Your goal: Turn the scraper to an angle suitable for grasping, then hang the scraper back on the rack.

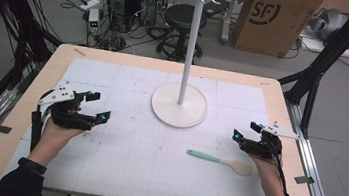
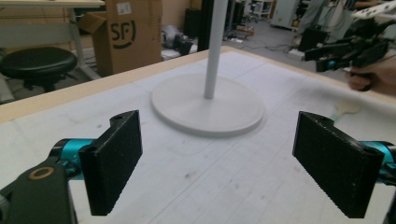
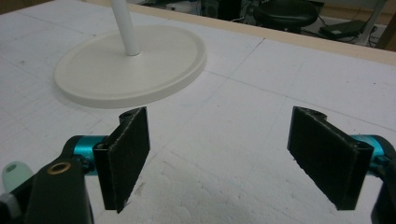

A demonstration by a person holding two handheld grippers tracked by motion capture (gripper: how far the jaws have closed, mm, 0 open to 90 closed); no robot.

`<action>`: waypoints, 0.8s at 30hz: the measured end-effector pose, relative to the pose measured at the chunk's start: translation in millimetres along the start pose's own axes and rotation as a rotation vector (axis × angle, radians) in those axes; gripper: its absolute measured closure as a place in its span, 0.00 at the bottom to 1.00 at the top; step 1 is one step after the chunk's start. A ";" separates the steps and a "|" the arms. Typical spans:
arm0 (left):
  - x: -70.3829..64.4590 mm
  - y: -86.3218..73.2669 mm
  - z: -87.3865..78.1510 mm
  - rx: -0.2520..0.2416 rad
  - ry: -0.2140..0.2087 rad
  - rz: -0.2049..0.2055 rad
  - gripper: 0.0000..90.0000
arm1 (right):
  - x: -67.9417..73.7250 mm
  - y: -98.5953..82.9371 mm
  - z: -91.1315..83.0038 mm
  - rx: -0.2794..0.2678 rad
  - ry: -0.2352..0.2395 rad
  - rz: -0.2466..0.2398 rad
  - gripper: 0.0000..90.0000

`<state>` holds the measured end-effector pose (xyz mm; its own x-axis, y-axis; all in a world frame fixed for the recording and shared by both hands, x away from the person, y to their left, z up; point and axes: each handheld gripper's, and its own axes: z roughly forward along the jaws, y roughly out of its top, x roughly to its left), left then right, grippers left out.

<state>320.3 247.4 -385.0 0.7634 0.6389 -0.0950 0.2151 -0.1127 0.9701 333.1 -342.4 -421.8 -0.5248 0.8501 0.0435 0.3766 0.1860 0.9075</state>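
While both grippers stand spread and empty, the spoon lies lower right, nearest the right gripper.
Its long axis runs left-right, bowl end just below that gripper; the left gripper is well apart.

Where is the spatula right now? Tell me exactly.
In the high view the spatula lies flat on the white mat, right of centre, in front of the stand's round base and just left of the right tool.
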 end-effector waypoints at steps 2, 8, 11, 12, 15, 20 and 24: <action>5.6 -3.4 -2.9 0.009 0.016 -0.009 0.19 | 0.4 -0.1 0.3 0.003 0.004 -0.005 0.23; 9.6 -3.3 -4.3 -0.012 0.029 -0.013 0.19 | 0.0 -0.8 -0.4 0.007 0.039 0.001 0.23; 11.5 -2.2 -5.2 -0.013 0.035 0.007 0.19 | -0.3 -2.7 -3.0 0.023 0.057 -0.011 0.23; 13.4 -2.3 -5.5 -0.015 0.035 0.002 0.20 | -1.0 -3.7 -4.1 0.027 0.065 -0.014 0.22; 19.8 -3.5 -6.4 -0.019 0.042 -0.012 0.20 | -3.0 -7.6 -6.8 0.054 0.097 -0.011 0.20; 23.7 -3.7 -7.6 -0.037 0.024 -0.025 0.20 | -7.8 -13.1 -10.9 0.097 0.154 -0.004 0.20; 23.2 -2.2 -7.8 -0.034 0.012 -0.016 0.20 | -10.5 -15.6 -14.0 0.110 0.224 -0.007 0.23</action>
<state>332.8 268.4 -387.6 0.7527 0.6495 -0.1077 0.2058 -0.0768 0.9756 322.0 -361.2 -430.5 -0.6789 0.7208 0.1401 0.4469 0.2542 0.8577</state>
